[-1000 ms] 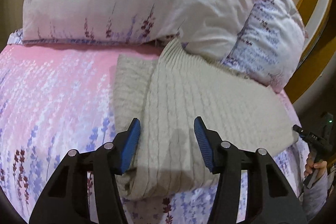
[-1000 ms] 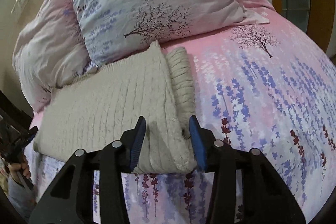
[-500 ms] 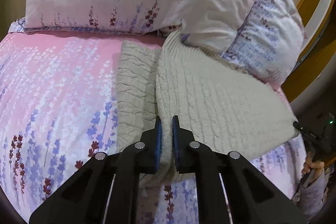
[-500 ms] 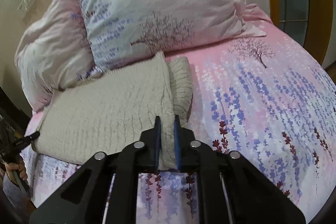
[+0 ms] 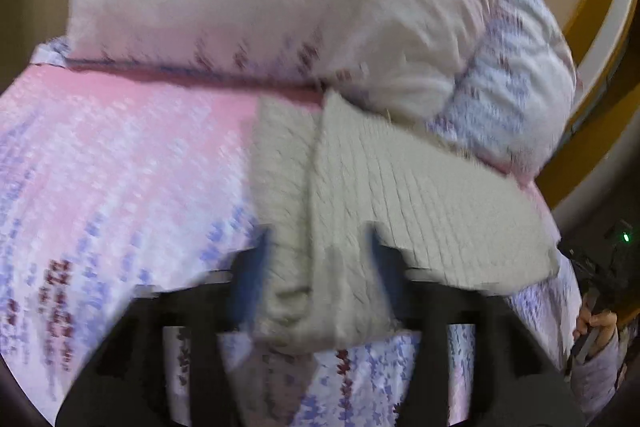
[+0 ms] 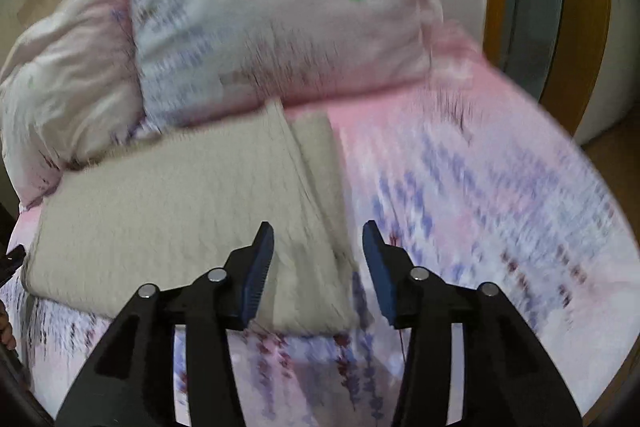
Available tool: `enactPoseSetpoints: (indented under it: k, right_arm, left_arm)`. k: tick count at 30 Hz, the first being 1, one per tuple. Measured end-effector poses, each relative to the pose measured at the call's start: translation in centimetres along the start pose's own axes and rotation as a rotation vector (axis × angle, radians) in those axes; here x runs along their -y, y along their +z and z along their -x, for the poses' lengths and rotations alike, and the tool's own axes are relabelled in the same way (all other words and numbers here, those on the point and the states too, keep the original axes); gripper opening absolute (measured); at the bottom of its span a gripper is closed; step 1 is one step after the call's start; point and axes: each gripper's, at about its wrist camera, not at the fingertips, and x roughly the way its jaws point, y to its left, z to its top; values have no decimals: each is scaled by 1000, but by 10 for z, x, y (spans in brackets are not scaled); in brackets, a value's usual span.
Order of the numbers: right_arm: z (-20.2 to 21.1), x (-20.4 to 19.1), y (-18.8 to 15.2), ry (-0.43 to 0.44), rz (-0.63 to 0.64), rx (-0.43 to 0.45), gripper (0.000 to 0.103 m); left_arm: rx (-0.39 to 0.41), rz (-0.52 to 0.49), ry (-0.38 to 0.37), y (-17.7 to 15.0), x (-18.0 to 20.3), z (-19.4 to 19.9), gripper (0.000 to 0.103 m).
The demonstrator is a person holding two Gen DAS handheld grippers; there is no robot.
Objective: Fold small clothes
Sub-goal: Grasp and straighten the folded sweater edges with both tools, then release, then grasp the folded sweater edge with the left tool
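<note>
Folded beige knit sweater (image 6: 180, 211) on the bed (image 6: 480, 195), touching the pillow (image 6: 280, 27), long axis sideways. Right gripper (image 6: 318, 255) wide open, empty, over its near corner. Left gripper (image 5: 316, 267) open, blurred, astride the folded edge, equally near.

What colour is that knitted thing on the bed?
The knitted garment is pale beige, clearest in the right wrist view.

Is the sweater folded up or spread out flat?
Folded. The sweater lies on the bed as a neat rectangle, with a narrower folded layer showing along one edge.
</note>
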Motion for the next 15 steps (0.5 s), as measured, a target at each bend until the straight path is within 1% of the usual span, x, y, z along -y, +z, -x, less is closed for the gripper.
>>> enactPoseSetpoints:
  k: [1, 2, 5, 7, 10, 14, 15]
  right_arm:
    - [5, -9, 4, 19, 18, 27, 62]
    - [9, -22, 7, 54, 53, 39, 65]
    - [3, -60, 10, 100, 146, 25, 67]
    - [-12, -91, 10, 139, 206, -8, 67]
    - [-30, -120, 10, 140, 254, -31, 67]
    - [-52, -147, 9, 114, 293, -51, 67]
    - [-58, -152, 7, 101, 306, -69, 67]
  left_arm:
    - [24, 20, 7, 2, -6, 4, 81]
    - [31, 50, 3, 6, -13, 6, 81]
    - [-14, 137, -39, 12, -31, -2, 81]
    - [-48, 173, -49, 13, -37, -10, 81]
    - [-93, 193, -74, 12, -37, -24, 81]
    - [-99, 171, -71, 14, -27, -32, 80]
    - [-106, 171, -82, 15, -24, -35, 80]
